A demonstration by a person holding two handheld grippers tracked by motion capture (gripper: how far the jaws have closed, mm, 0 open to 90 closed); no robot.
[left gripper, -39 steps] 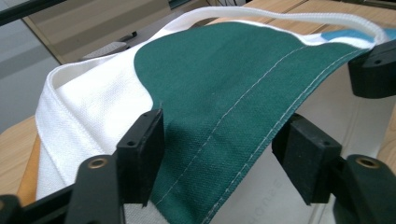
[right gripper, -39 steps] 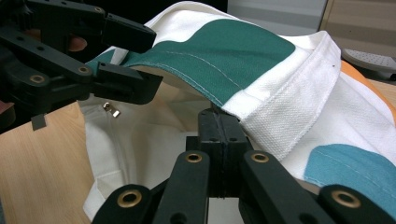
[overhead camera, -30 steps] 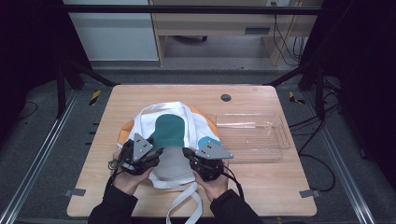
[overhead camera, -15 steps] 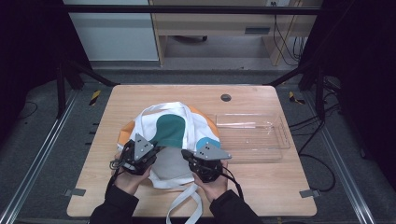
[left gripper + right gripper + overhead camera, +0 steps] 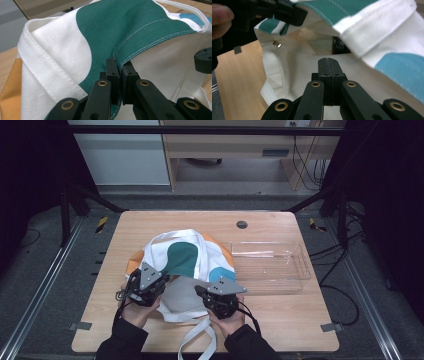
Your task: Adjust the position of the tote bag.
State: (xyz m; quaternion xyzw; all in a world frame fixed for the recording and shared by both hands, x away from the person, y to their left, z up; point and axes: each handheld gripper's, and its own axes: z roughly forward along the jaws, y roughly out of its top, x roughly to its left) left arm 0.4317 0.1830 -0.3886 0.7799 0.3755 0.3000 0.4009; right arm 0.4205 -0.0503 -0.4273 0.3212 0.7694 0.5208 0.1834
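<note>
A cloth bag [image 5: 185, 265] lies near the middle of the table [image 5: 280, 320], its mouth turned toward 6 o'clock, so that the opening can be worked from the person's side. The left gripper [image 5: 155, 287], at about 8 o'clock of the bag, has just been closing its jaws, and the stitched green hem [image 5: 150, 42] of the upper layer is now pinched between them; the hem is held up off the lower layer, apparently to keep the mouth open. The right gripper [image 5: 210, 295], at about 5 o'clock of the bag, is closed; in its own view the jaws meet over the pale lining [image 5: 294, 75], and whether cloth is caught there cannot be told. A clear tray [image 5: 270, 265] rests at 3 o'clock, just beside the bag, probably kept within reach.
</note>
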